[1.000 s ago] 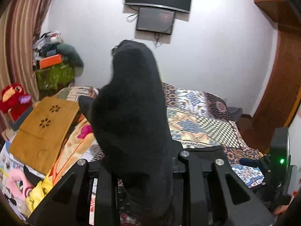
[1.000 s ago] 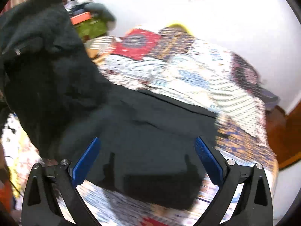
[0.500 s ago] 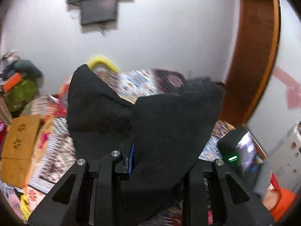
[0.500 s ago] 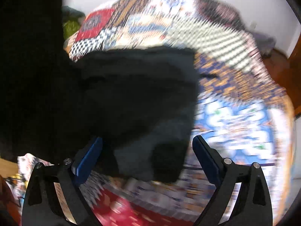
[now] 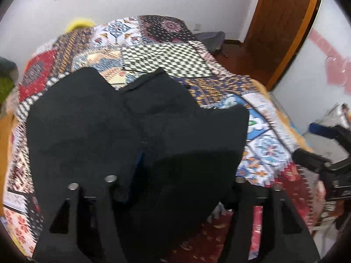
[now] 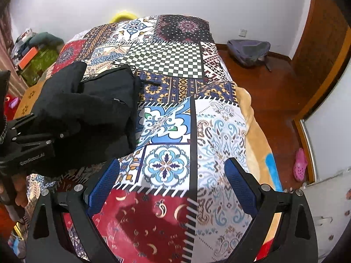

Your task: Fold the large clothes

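Observation:
A black garment (image 5: 87,120) lies bunched on the left of the patchwork bedspread (image 5: 164,59). Part of it drapes over my left gripper (image 5: 186,166). That gripper's jaws are opening and stand wide apart. Loose cloth hangs between them and hides the right finger, while a strip of the blue left pad (image 5: 138,164) shows. In the right wrist view the same garment (image 6: 98,100) sits at the left, over the left gripper's black housing (image 6: 30,146), which a hand holds. My right gripper (image 6: 171,166) is open over the bare bedspread (image 6: 171,131), to the right of the garment, with nothing between its blue pads.
A grey backpack (image 6: 248,50) and a pink slipper (image 6: 300,164) lie on the wooden floor right of the bed. A wooden door (image 5: 283,22) stands at the far right. Boxes and clutter (image 6: 37,59) and a wooden board (image 6: 28,100) crowd the bed's left side.
My left gripper has tipped down toward the bed with the garment, and its jaws have spread. My right gripper has swung right, off the garment and over bare bedspread.

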`<state>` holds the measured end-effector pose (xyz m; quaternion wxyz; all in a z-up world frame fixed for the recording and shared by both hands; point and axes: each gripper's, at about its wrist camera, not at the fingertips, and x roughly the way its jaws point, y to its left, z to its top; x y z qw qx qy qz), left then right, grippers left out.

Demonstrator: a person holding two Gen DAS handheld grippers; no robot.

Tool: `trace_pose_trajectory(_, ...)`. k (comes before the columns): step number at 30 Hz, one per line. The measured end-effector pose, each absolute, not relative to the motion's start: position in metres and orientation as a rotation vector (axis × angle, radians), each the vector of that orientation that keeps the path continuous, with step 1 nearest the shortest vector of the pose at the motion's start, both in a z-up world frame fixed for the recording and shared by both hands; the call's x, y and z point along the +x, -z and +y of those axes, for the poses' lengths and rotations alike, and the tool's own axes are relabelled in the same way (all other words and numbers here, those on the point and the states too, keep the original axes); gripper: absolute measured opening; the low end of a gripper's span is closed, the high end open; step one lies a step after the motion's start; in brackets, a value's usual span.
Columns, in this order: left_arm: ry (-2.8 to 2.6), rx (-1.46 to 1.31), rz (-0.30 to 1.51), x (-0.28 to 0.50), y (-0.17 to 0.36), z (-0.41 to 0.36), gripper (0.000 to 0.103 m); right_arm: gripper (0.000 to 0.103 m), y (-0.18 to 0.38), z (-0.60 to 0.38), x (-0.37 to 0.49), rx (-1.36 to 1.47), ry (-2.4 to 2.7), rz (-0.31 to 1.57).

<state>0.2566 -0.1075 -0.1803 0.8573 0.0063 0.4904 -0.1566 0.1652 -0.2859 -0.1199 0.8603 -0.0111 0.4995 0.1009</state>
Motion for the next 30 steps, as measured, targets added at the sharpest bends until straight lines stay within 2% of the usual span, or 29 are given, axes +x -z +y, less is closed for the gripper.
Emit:
trace_pose_trajectory(2,0.358,-0.019,1.057,0.256,0.174,-0.102,0.076,0.095,0.119,-0.288,0.172,-0.023,-0.218,1.032)
trace_pose_trajectory(13,0.351,0.050,0.904,0.195,0.109,-0.073,0.077,0.095,0.081,-0.253,0.165,-0.015,-0.330,0.904)
trace_pose_trajectory(18,0.207,0.065,0.802,0.187,0.092,-0.034,0.088,0.096,0.072,-0.215,0.171,-0.038,-0.412,0.866)
trace_pose_trajectory(25,0.107,0.031,0.919,0.205,0.132,0.003,0.088,0.096,0.088,-0.167,0.190,-0.062,-0.485,0.889)
trace_pose_trajectory(30,0.112,0.046,1.002,0.208,0.178,-0.005,0.089,0.096,0.122,-0.162,0.207,-0.055,-0.498,1.000)
